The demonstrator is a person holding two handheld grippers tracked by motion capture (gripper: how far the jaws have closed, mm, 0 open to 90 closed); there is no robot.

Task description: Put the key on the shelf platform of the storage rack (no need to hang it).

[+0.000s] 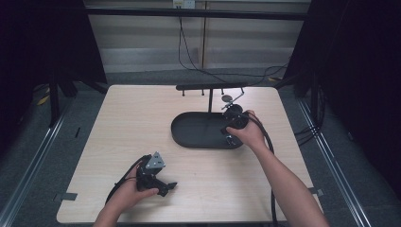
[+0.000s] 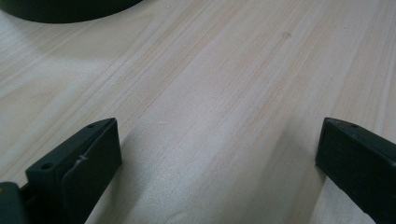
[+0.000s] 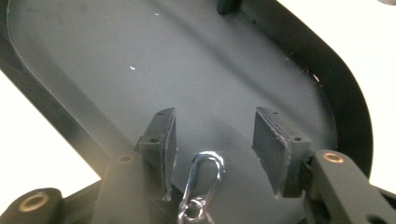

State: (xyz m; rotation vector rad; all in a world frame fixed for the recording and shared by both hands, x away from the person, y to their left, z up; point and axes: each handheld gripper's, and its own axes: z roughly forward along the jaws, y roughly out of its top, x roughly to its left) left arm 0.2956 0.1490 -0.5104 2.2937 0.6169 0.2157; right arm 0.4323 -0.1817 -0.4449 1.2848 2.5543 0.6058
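Right claw spread open over smooth black oval tray; shiny metal carabiner lying between its pads, long axis along the jaws. Left claw wide open above pale woodgrain tabletop.

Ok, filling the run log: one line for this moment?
left gripper: open, over bare table | right gripper: open above black tray | carabiner: lying in tray between jaws, not gripped

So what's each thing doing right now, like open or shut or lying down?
Left gripper: open, nothing between its jaws, over bare table.
Right gripper: open, over the tray.
Clip: shut, lying flat in the tray between the jaws.
Tray: flat on the table.
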